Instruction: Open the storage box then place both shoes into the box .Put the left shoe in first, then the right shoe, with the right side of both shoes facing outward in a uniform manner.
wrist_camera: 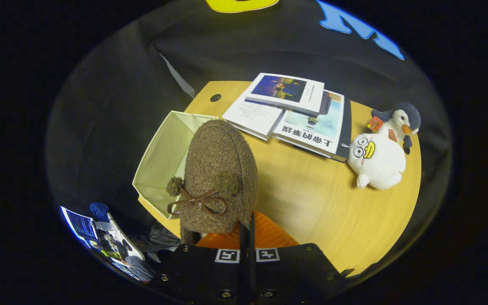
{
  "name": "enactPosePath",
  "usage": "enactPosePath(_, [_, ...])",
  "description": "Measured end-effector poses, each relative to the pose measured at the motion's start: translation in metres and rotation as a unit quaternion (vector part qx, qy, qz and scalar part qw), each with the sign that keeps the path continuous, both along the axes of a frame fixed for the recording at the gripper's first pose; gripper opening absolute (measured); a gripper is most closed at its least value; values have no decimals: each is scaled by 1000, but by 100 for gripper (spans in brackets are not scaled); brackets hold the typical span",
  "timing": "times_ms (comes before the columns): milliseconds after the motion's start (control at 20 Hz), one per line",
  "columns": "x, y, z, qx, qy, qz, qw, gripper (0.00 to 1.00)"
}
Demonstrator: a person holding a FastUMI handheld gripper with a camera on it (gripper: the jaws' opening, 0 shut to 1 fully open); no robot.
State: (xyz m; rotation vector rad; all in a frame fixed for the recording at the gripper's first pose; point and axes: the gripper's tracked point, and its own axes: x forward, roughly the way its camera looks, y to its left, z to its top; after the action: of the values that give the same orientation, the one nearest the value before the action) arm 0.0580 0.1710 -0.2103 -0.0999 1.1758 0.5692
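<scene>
A brown fuzzy shoe (218, 169) with two pompoms and a brown ribbon bow hangs lifted above the wooden table (311, 203), toe pointing away from me. My gripper (247, 226) is shut on the shoe's rear rim, the fingers pressed together just behind the bow. The shoe's orange lining shows right by the fingers. The cream fabric storage box (163, 156) stands open at the table's left edge, below and to the left of the shoe, which hides part of its right wall. The inside that shows holds nothing.
Three books (290, 114) lie overlapping at the table's far side. A white duck plush (377, 161) and a penguin plush (400, 120) rest to the right. Beyond the table's left edge, low down, are papers and clutter (104, 241).
</scene>
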Motion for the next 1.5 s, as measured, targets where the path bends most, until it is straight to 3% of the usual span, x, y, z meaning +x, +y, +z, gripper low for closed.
enactPosePath(800, [21, 167, 10, 53, 21, 57, 997, 0])
enactPosePath(1400, [19, 215, -33, 48, 44, 49, 997, 0])
enactPosePath(1500, [25, 214, -26, 57, 29, 46, 997, 50])
